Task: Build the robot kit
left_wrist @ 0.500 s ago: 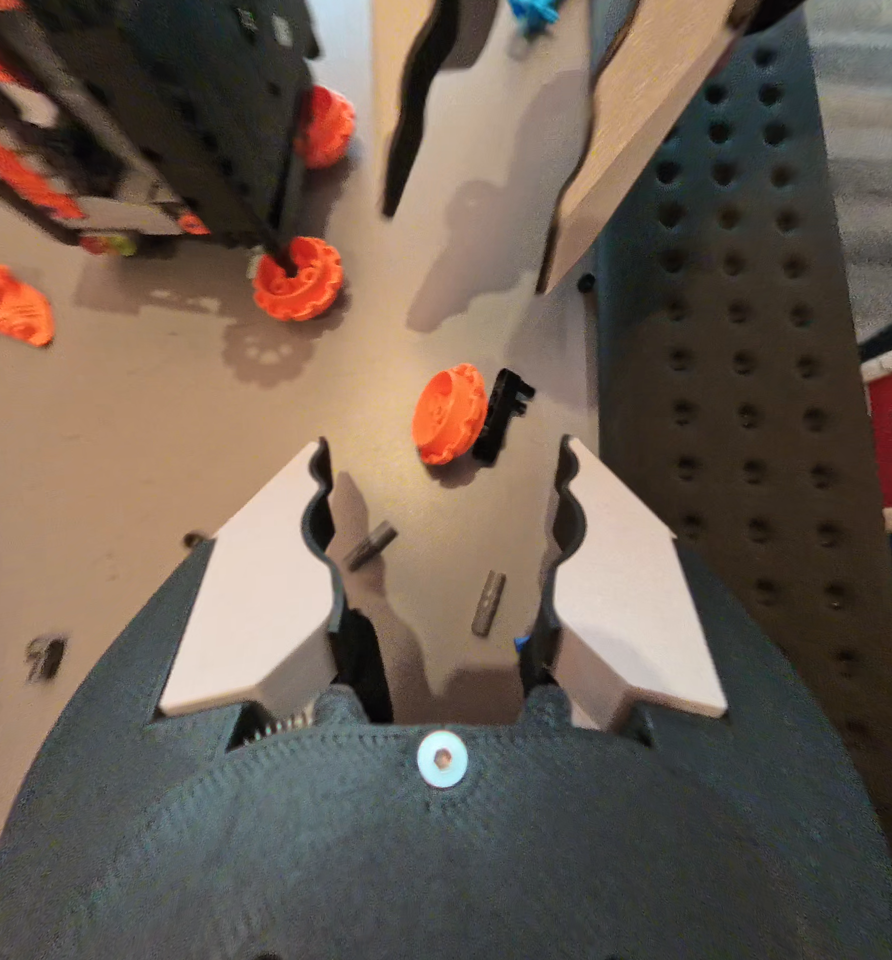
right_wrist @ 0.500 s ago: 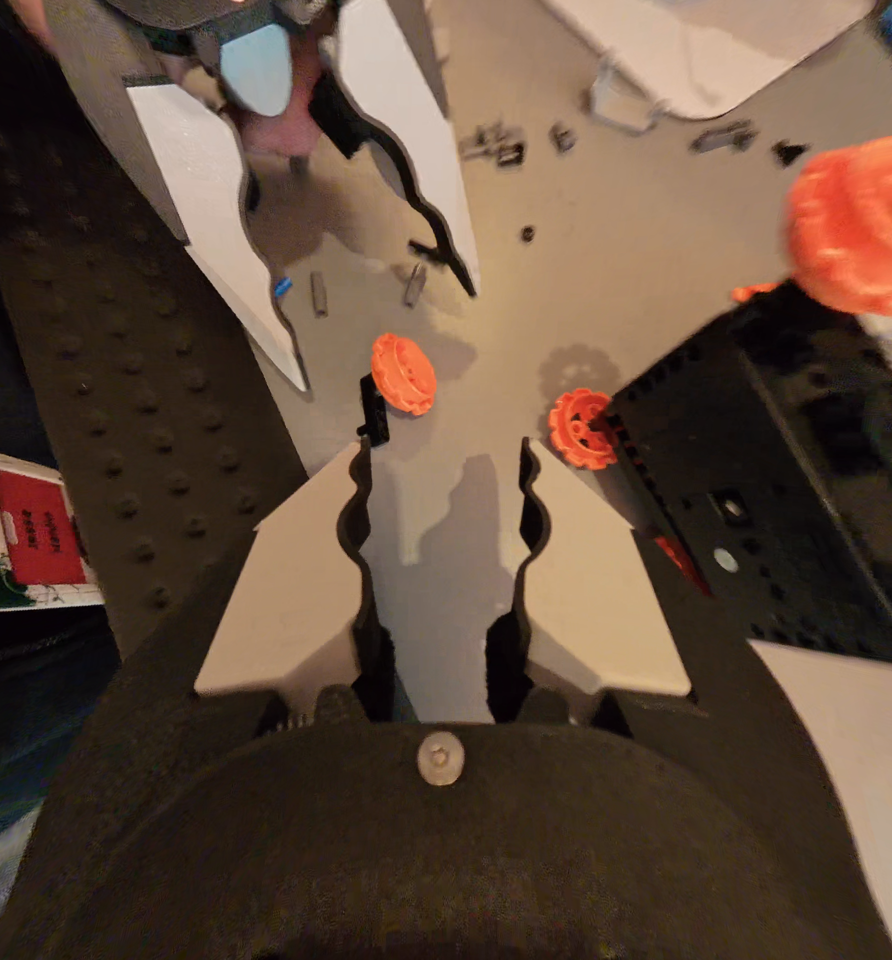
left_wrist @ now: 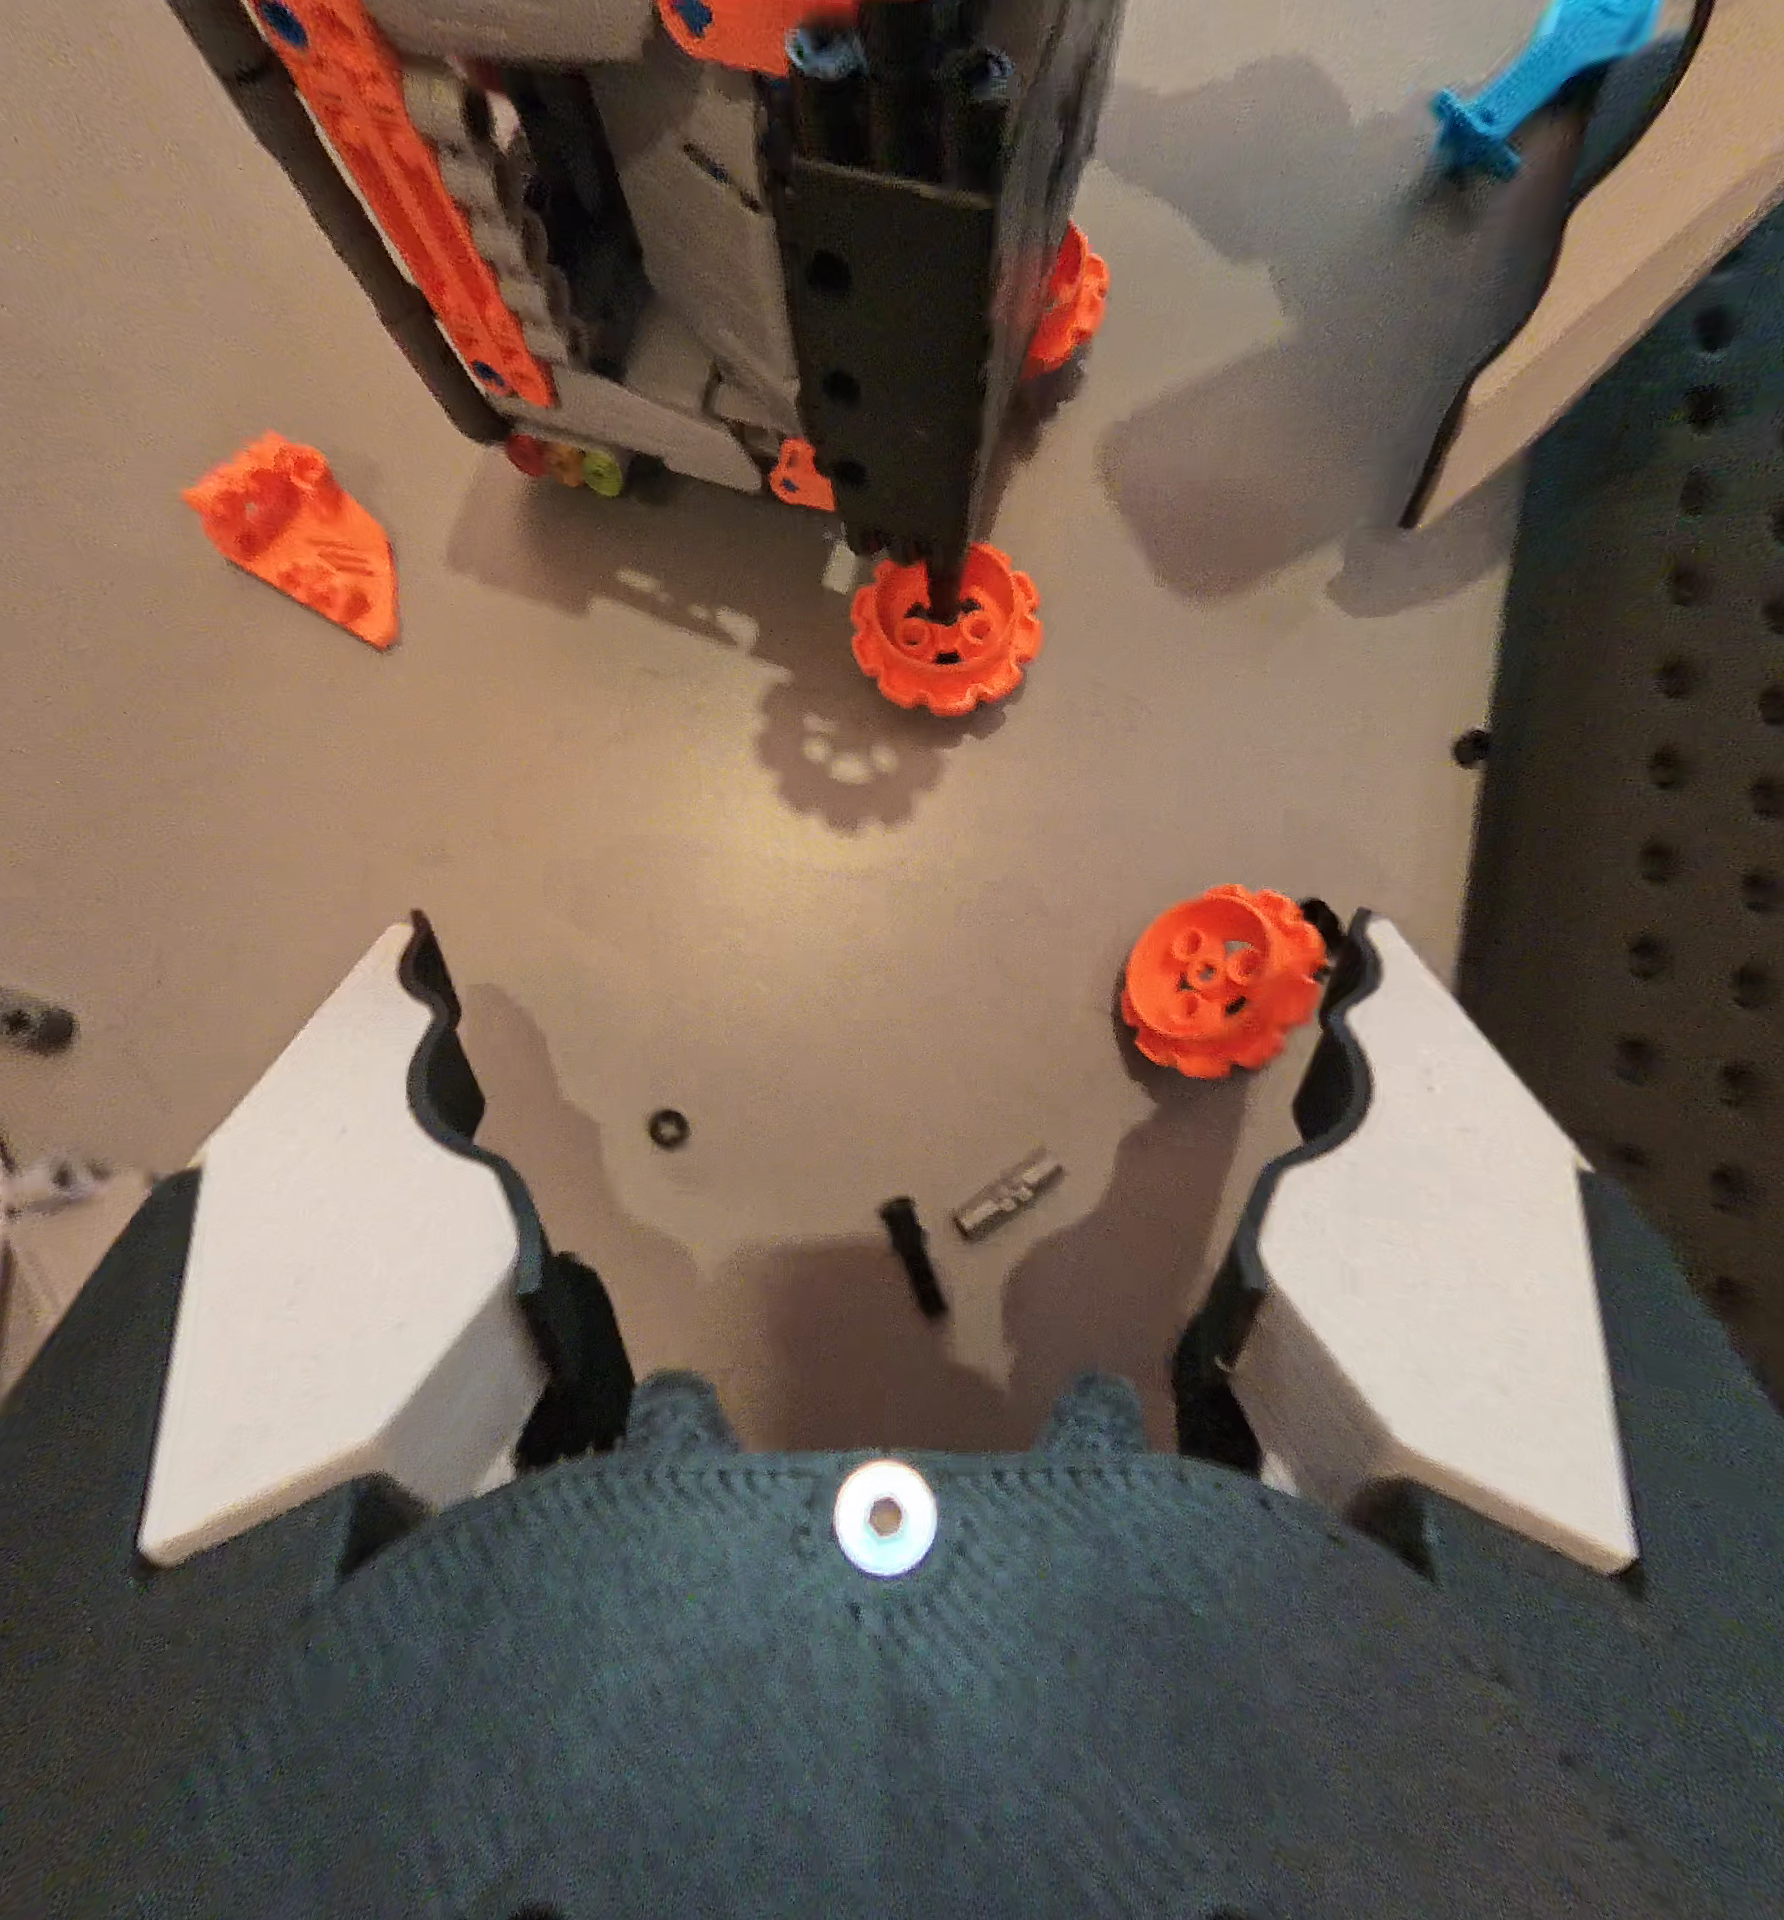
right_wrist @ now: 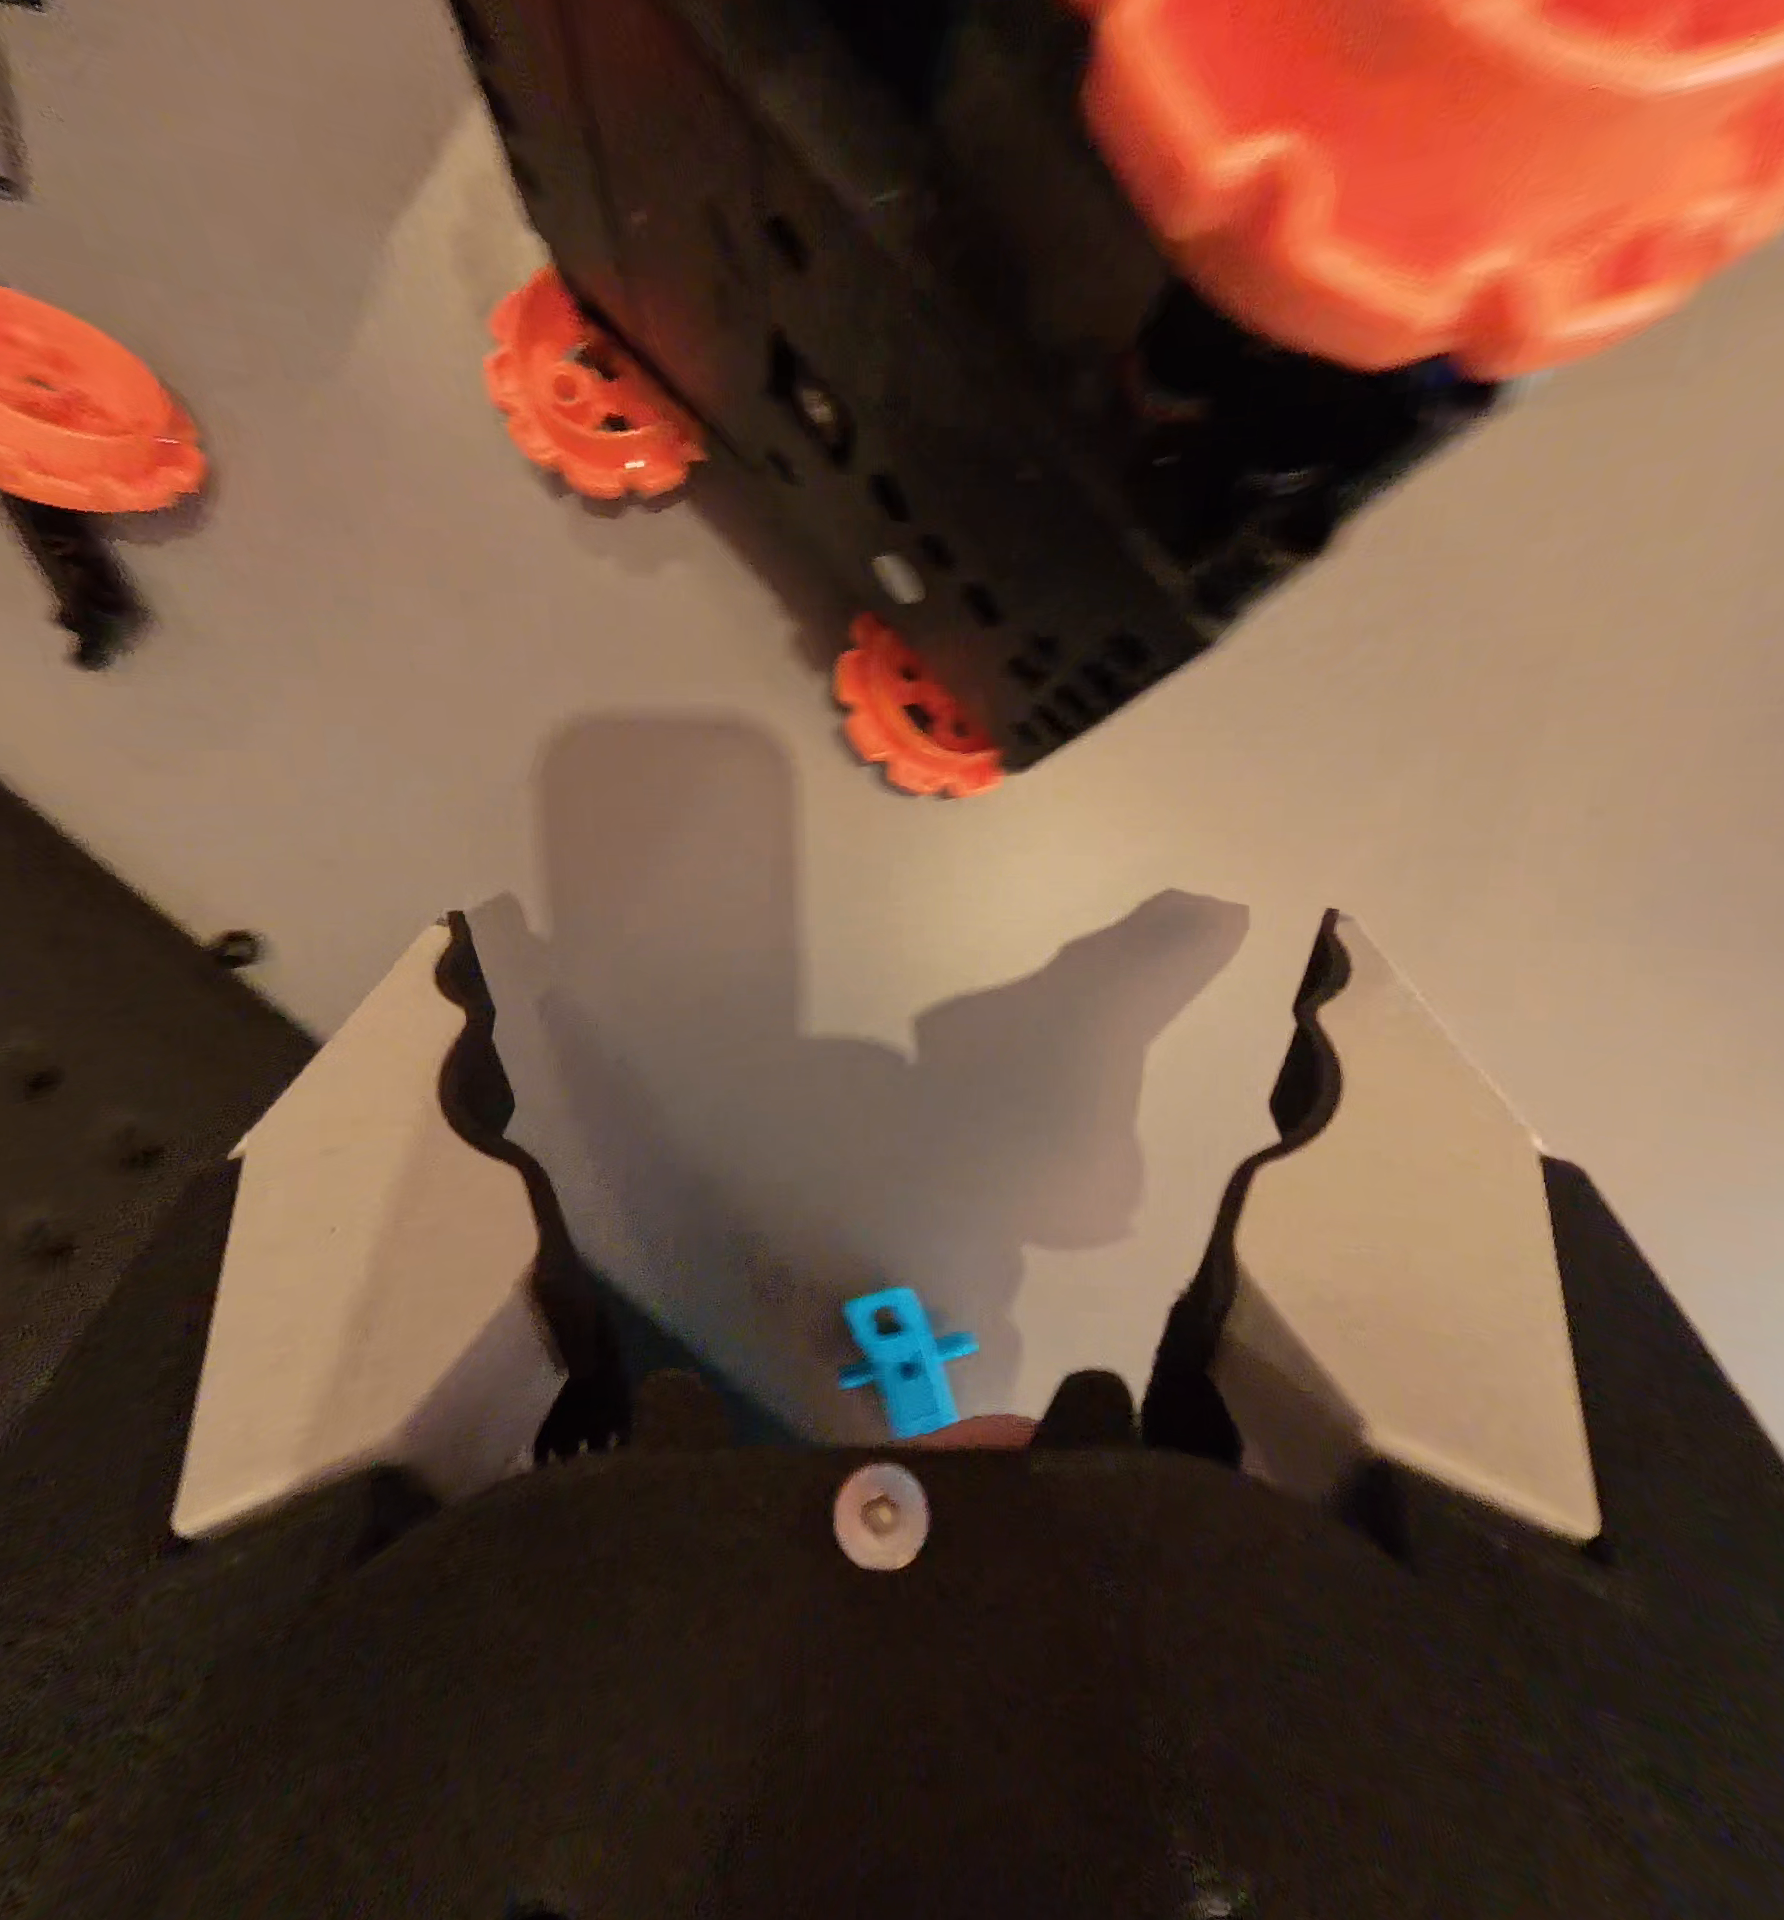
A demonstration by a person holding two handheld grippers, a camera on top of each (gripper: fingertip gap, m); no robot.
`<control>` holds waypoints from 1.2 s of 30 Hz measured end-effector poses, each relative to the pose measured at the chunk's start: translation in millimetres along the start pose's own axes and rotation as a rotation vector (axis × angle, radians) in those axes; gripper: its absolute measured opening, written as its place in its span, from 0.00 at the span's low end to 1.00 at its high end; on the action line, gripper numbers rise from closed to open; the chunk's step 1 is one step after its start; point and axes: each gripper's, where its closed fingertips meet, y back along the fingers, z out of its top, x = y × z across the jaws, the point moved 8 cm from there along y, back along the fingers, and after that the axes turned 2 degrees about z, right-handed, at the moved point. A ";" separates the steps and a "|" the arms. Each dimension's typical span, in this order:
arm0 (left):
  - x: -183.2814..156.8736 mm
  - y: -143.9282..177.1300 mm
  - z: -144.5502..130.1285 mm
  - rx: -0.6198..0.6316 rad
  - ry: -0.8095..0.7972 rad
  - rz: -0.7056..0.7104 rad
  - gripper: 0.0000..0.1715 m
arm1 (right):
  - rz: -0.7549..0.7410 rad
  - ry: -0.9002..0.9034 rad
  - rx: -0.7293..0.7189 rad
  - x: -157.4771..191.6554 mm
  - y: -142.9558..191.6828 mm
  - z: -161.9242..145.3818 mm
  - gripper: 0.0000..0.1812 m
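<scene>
The left gripper (left_wrist: pixel 888 935) stands wide open, holding nothing; a black pin (left_wrist: pixel 911 1255) and a grey pin (left_wrist: pixel 1007 1207) lie between its fingers, a loose orange toothed wheel (left_wrist: pixel 1220 982) just beside its right fingertip. The right gripper (right_wrist: pixel 888 930) gapes empty above a small blue connector (right_wrist: pixel 903 1361). Beyond stands a black-and-orange brick vehicle (left_wrist: pixel 722 260).

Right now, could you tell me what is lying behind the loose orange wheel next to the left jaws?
A black piece sticks out behind the loose orange wheel, beside the right fingertip of the open left jaws. Only its top edge shows in that view; wheel and finger cover the rest.
</scene>
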 end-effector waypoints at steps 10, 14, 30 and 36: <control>16.4 -30.6 -8.6 0.011 0.086 0.206 0.83 | 0.012 0.003 -0.184 -34.6 -21.9 -15.9 0.85; 15.2 -32.6 -12.3 -0.031 0.136 0.245 0.88 | 0.009 -0.003 -0.282 -46.7 -18.3 -22.4 0.75; 12.9 -31.7 -17.3 -0.086 0.159 0.275 0.90 | 0.045 0.049 -0.279 -45.4 -16.6 -26.5 0.80; 13.1 -33.1 -16.5 -0.081 0.161 0.276 0.91 | 0.056 0.061 -0.269 -43.6 -18.5 -23.2 0.84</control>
